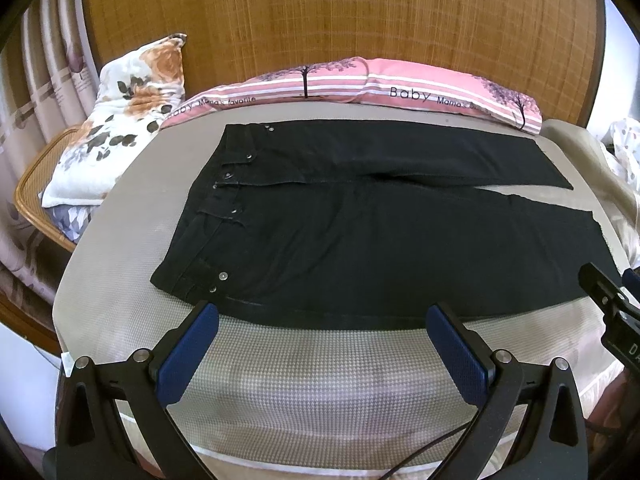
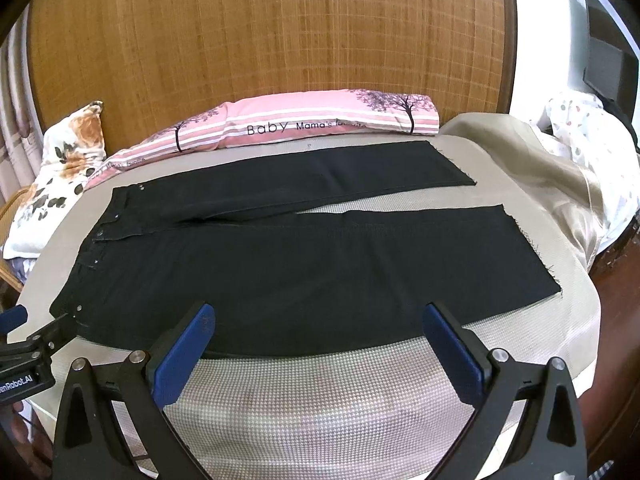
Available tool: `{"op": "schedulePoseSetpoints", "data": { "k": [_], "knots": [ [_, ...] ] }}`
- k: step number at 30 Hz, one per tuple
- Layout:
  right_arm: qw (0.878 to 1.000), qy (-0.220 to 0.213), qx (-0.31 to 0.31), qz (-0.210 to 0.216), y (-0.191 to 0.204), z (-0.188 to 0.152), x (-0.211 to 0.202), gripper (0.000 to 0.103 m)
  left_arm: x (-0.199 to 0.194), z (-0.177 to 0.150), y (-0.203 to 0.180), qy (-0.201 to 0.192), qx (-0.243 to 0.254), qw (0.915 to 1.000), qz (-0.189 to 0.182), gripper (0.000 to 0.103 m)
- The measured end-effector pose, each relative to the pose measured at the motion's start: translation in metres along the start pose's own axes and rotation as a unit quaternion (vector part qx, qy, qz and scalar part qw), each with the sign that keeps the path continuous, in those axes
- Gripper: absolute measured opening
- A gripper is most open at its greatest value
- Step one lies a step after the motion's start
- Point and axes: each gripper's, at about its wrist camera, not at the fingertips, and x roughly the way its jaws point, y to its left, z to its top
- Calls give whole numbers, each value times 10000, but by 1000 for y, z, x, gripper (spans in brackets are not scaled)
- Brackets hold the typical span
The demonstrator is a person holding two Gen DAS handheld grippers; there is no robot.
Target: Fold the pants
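Black pants [image 1: 360,232] lie flat on the bed, waistband to the left, both legs spread out to the right with a narrow gap between them. They also show in the right wrist view [image 2: 280,264]. My left gripper [image 1: 322,316] is open and empty, hovering over the near edge of the pants close to the waist end. My right gripper [image 2: 318,314] is open and empty, over the near edge of the near leg. The right gripper shows at the right edge of the left wrist view [image 1: 612,300]; the left gripper shows at the left edge of the right wrist view [image 2: 24,332].
The bed [image 1: 320,392] has a beige checked cover. A pink striped pillow [image 1: 380,84] lies along the wooden headboard [image 1: 320,16]. A floral pillow [image 1: 120,120] sits at the left on a rattan chair [image 1: 32,184]. A beige blanket [image 2: 560,184] bunches at the right.
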Motion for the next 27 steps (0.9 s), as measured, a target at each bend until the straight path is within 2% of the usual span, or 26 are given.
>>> {"op": "schedulePoseSetpoints", "data": {
  "k": [27],
  "knots": [
    [9994, 155, -318, -8, 10, 14, 18, 103, 18, 10, -5, 125, 121, 9998, 57, 103]
  ]
}}
